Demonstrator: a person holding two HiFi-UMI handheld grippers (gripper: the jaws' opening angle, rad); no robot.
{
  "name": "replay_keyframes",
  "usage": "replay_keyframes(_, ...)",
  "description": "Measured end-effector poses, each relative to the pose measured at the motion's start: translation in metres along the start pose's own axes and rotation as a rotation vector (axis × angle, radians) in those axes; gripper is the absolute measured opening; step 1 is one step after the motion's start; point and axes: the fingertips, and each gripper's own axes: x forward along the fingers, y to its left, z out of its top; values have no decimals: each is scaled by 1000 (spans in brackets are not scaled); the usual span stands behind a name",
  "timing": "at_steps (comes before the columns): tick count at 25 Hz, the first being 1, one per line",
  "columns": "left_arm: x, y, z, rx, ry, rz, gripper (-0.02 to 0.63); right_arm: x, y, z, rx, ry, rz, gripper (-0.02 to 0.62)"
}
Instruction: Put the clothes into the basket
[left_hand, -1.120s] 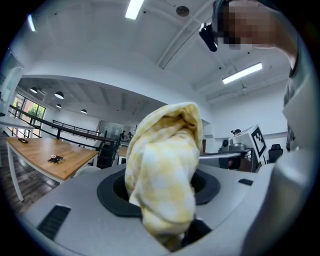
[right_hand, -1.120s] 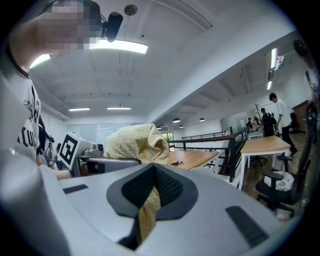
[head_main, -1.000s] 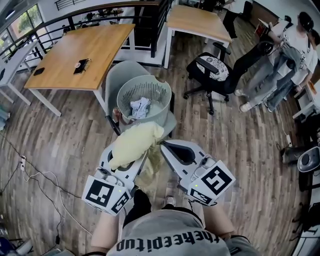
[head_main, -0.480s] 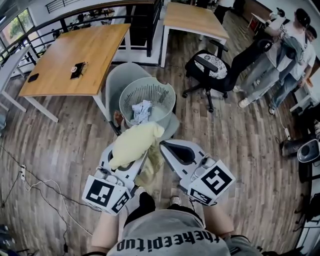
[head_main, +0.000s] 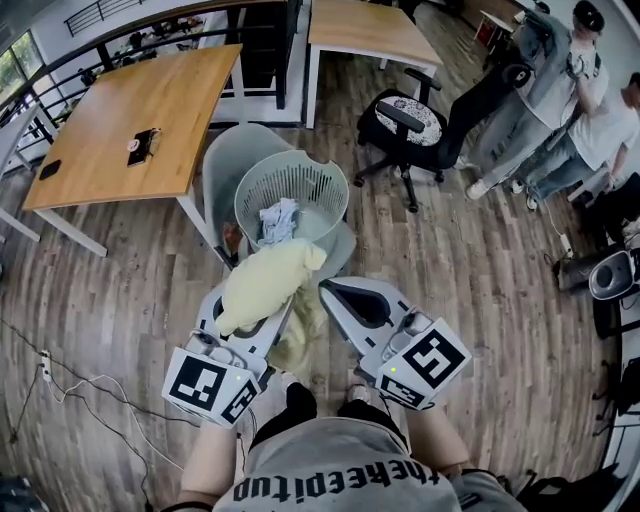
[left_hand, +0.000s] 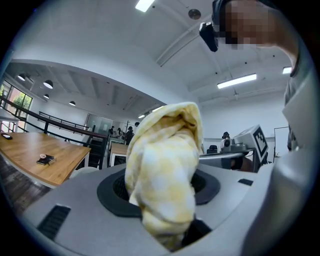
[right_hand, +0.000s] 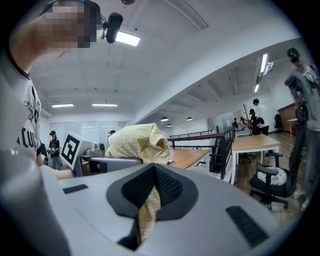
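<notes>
**Item:** yellow garment (head_main: 268, 285), one piece, carried between two hand-held grippers, just short of the basket (head_main: 312, 188).

**Grip, left gripper (left_hand: 165, 210):** jaws held apart by a thick bunch of the cloth, which bulges up over them.

**Grip, right gripper (right_hand: 149, 202):** jaws pinch only a thin strip of the same cloth.

**Destination:** the basket stands on a grey chair (head_main: 222, 160), with a white garment (head_main: 278, 218) already inside.

**Risks, as I judge them:**
- The right gripper's narrow pinch may slip, leaving the load swinging from the left alone.
- The loose tail (head_main: 300, 338) hanging between the grippers may catch on the near rim and drape outside.
- A knock against the rim may shift or tip the basket on its seat.
- Releasing too soon would drop the garment to the floor.
</notes>
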Motion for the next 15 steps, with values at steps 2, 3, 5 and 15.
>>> replay_keyframes(2,-1,5,0,0,3,-15,219,4,2,0,2,1,-16,9)
replay_keyframes(3,-2,8,0,1,4,-21,219,6,3,-1,2,2,-24,9)
replay_keyframes(5,-3,12,0,1,5,-32,219,9,5,-2,4,5,-38,9)
replay_keyframes(15,6,27,-4,-15,24,-66,219,22,-1,-7,15,22,-74,9)
